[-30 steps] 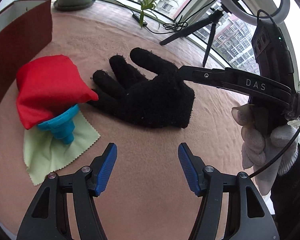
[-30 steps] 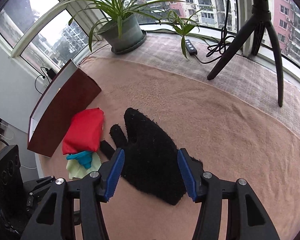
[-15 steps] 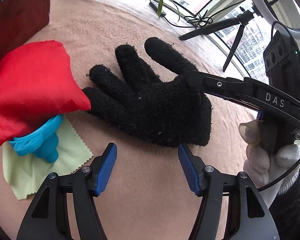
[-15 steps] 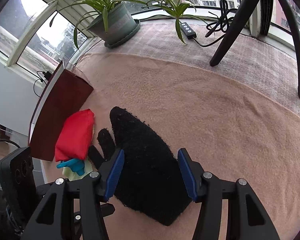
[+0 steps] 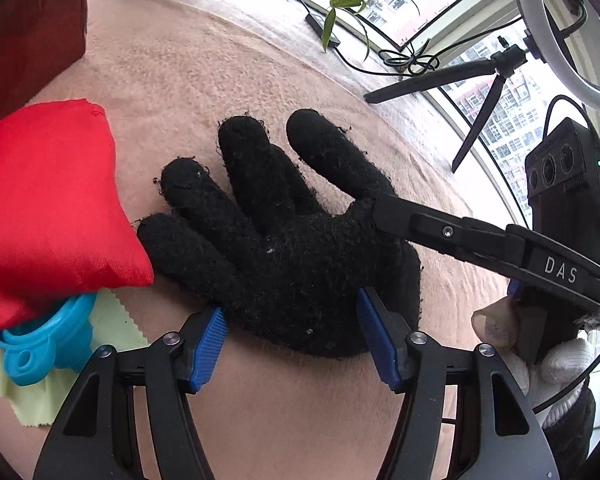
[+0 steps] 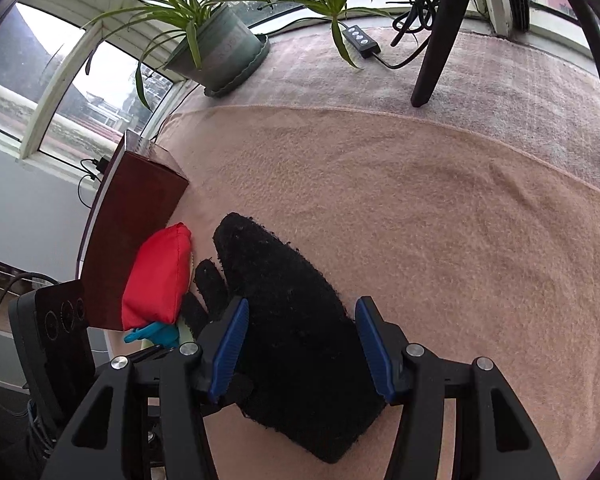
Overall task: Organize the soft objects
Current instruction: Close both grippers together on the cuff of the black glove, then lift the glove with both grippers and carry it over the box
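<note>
Glove (image 5: 300, 256), black, flat on pink blanket (image 5: 228, 80) beside red pouch (image 5: 44, 208). Left gripper (image 5: 292, 336) spread, straddling cuff; right gripper (image 6: 300, 346) spread over palm, contact unclear.

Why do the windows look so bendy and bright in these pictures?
In both wrist views the fisheye lens curves straight lines, so the window frame bows. In the left wrist view, daylight washes out the window beside the ring light, while the black glove stays sharp and dark.

From my feed: red pouch (image 5: 48, 200) cut off at left edge, hiding the blue funnel's (image 5: 40, 344) top; green cloth (image 5: 60, 396) mostly covered; glove (image 5: 284, 256) cuff behind pads.
</note>
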`<state>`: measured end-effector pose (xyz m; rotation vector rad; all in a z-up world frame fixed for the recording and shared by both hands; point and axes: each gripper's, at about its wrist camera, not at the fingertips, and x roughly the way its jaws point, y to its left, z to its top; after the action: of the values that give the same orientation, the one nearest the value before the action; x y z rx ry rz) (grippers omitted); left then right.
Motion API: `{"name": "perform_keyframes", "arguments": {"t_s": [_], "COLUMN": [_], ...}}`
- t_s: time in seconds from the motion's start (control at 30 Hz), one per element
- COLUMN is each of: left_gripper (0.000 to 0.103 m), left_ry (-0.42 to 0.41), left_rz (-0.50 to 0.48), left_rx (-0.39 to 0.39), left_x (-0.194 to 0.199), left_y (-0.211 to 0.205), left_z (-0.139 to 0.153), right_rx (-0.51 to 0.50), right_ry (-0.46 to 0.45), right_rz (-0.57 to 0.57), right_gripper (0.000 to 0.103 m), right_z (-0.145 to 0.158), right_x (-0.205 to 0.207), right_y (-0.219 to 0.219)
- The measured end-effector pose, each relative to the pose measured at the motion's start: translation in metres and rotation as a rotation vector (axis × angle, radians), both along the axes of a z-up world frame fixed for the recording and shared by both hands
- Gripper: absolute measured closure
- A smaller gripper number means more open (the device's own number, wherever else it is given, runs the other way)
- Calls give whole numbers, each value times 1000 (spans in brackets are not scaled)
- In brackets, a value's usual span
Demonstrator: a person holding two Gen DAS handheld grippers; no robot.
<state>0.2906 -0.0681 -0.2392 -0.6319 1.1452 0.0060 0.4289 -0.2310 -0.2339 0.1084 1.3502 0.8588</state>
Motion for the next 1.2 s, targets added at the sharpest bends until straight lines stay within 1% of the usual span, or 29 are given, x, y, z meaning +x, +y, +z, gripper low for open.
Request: {"name": "perform_keyframes", "arguments": {"t_s": [0.07,0.13,0.2,0.23,0.4,0.47,0.57,0.73,0.87,1.2], "left_gripper": [42,45,50,52,73,76,81,82,82,82], "left_ry": [-1,-5,-9,-10,-33,-42,-55,-82,-118,-239], "left_rz": [5,9,6,3,-28,-37,-44,-57,-80,-117], "left_rx": [0,8,7,6,3,8,7,21,41,84], "left_x": [2,2,3,6,6,7,5,-3,-15,-54], "left_y": [2,3,2,0,-6,-7,-8,-9,-10,5], "left_z": [-1,0,-1,-1,3,5,8,19,35,93], "right_rx": [12,22,33,37,39,44,37,47,57,102], "right_ry": [20,38,56,63,82,95,89,85,63,-47], "right_rz": [-2,-4,-12,-14,-20,-19,-17,-38,-43,-54], "right_gripper": [53,56,62,64,75,77,81,84,86,87], "right_z": [-1,-2,-3,-4,-5,-6,-5,1,14,79], "right_x": [-1,-3,-6,-8,-16,-20,-26,-34,-45,-87], "right_y": [-2,-4,-6,-7,-7,-6,-5,-4,-4,5]}}
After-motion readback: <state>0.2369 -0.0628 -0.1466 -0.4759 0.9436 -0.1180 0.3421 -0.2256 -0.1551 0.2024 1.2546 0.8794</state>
